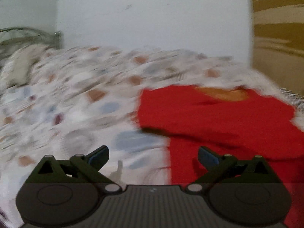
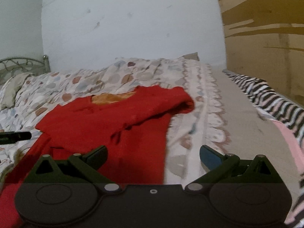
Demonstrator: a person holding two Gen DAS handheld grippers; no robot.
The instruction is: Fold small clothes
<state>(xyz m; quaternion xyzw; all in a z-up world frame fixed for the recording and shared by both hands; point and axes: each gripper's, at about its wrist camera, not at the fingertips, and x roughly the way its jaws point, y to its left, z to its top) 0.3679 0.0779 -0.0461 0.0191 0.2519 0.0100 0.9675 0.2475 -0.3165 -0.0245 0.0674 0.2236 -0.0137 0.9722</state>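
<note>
A small red top (image 2: 106, 121) with an orange inner neck lies spread on the patterned bedspread (image 2: 191, 133). Its right sleeve is folded in over the body. It also shows in the left wrist view (image 1: 218, 121), blurred. My left gripper (image 1: 153, 156) is open and empty, over the garment's left edge. My right gripper (image 2: 153, 156) is open and empty, over the garment's right edge. The left gripper's tip shows in the right wrist view (image 2: 17, 137) at the far left.
A pillow (image 2: 11, 91) and a metal bedframe (image 2: 22, 64) are at the far left. A zebra-striped cloth (image 2: 266, 96) and a pink cloth (image 2: 290, 152) lie along the right side. A white wall (image 2: 133, 19) stands behind the bed, brown boards (image 2: 266, 28) to the right.
</note>
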